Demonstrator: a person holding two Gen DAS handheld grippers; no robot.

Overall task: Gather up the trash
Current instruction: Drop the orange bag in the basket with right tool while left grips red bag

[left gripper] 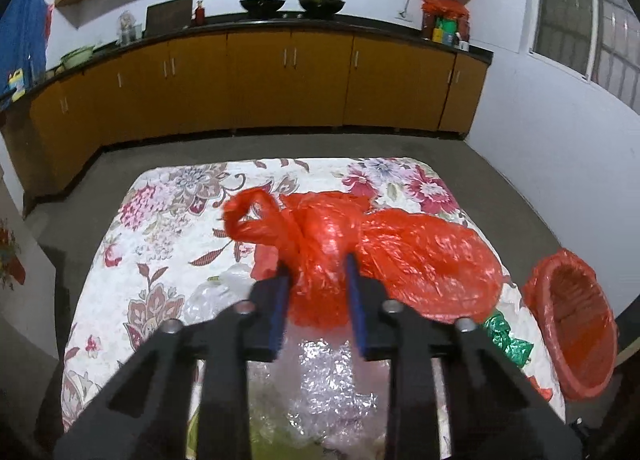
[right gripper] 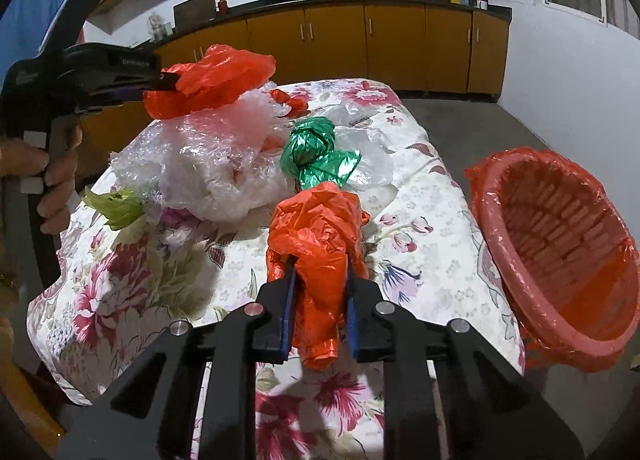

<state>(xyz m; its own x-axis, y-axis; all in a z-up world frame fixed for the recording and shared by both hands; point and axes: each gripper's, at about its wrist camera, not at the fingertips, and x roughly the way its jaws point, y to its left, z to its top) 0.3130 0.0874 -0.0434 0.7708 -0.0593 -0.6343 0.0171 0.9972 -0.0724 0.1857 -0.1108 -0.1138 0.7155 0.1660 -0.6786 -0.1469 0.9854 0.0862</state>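
Left wrist view shows our left tongs (left gripper: pixel 316 278) clamped on a bunched red plastic bag (left gripper: pixel 400 256), its handle loop sticking up to the far left and its body ballooning to the right over the floral tabletop (left gripper: pixel 160 220). In the right wrist view the same bag (right gripper: pixel 216 80) hangs lifted above the pile of clear bubble wrap (right gripper: pixel 208 156).

Our right tongs (right gripper: pixel 320 284) are narrowed on a crumpled orange plastic bag (right gripper: pixel 320 236), which stands up from between the blue pads (right gripper: pixel 289 300), near the middle of the cloth. Just beyond it lies a knotted green foil bag (right gripper: pixel 316 152), touching a clear plastic bag (right gripper: pixel 372 156). A scrap of green leaf (right gripper: pixel 120 204) lies at the near left edge of the bubble wrap.

The wastebasket (right gripper: pixel 560 244), lined in red plastic, sits off the right side of the tabletop, tilted with its mouth toward us, and looks empty.

We judge collecting is at an early stage: both tongs hold a piece, nothing binned. The next move calls for swinging the orange bag rightward over the basket rim before releasing, and then carrying the red bag across, high enough not to drag the bubble wrap.
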